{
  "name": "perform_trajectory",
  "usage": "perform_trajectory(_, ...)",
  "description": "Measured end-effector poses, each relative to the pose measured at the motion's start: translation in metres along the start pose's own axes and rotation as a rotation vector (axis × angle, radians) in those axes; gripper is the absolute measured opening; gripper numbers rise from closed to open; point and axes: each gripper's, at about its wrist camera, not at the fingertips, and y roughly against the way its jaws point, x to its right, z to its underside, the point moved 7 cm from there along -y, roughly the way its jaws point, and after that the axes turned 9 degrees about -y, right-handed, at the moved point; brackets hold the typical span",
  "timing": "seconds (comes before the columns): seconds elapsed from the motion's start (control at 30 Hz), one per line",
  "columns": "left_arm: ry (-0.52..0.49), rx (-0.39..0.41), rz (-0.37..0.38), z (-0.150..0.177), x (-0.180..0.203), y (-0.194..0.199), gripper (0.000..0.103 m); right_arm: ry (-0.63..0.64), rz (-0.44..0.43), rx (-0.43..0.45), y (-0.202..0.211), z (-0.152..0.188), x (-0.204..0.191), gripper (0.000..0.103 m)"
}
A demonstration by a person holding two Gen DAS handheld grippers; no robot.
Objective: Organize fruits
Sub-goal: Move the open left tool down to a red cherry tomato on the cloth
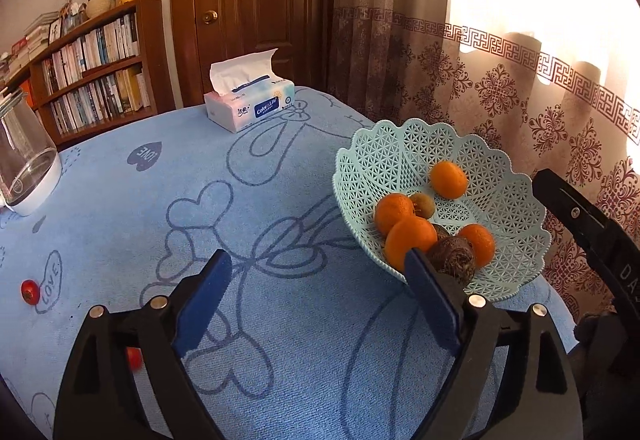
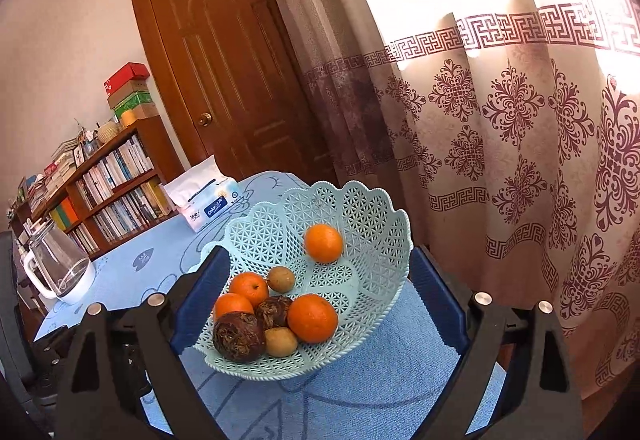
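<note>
A pale green lattice basket (image 1: 404, 143) (image 2: 384, 224) stands at the table's right edge. It holds several oranges (image 1: 448, 179) (image 2: 312, 318), two dark round fruits (image 1: 452, 260) (image 2: 239, 336) and small brown fruits (image 2: 281, 278). Two small red fruits lie on the cloth at the left, one (image 1: 29, 291) near the edge and one (image 1: 134, 358) half hidden behind my left gripper's finger. My left gripper (image 1: 320, 268) is open and empty above the cloth, left of the basket. My right gripper (image 2: 316, 264) is open and empty, above the basket's near side.
A blue patterned cloth (image 1: 280, 320) covers the table. A tissue box (image 1: 250, 107) stands at the far side, a glass jug (image 1: 24, 163) (image 2: 60, 268) at the left. A curtain (image 2: 520, 159) hangs close behind the basket. A bookshelf and door stand beyond.
</note>
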Motion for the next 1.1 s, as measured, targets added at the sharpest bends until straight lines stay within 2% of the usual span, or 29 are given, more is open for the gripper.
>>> perform_trajectory(0.17, 0.021, 0.007, -0.040, 0.004, -0.016, 0.009, 0.089, 0.054, -0.032, -0.030, -0.004, 0.007, -0.013, 0.093)
perform_trajectory(0.43, 0.091, 0.022, -0.118, 0.011, -0.056, 0.024, 0.089, 0.069, -0.041, -0.060, -0.008, 0.013, -0.018, 0.093)
perform_trajectory(0.87, 0.165, 0.013, -0.214, 0.029, -0.103, 0.036, 0.089, 0.133, -0.039, -0.023, -0.001, 0.016, -0.029, 0.093)
perform_trajectory(1.0, 0.193, 0.006, -0.237, 0.032, -0.117, 0.037, 0.089, 0.197, -0.058, 0.006, 0.006, 0.019, -0.042, 0.093)
perform_trajectory(1.1, 0.211, 0.006, -0.252, 0.035, -0.126, 0.039, 0.089, 0.230, -0.090, 0.001, 0.007, 0.022, -0.050, 0.097)
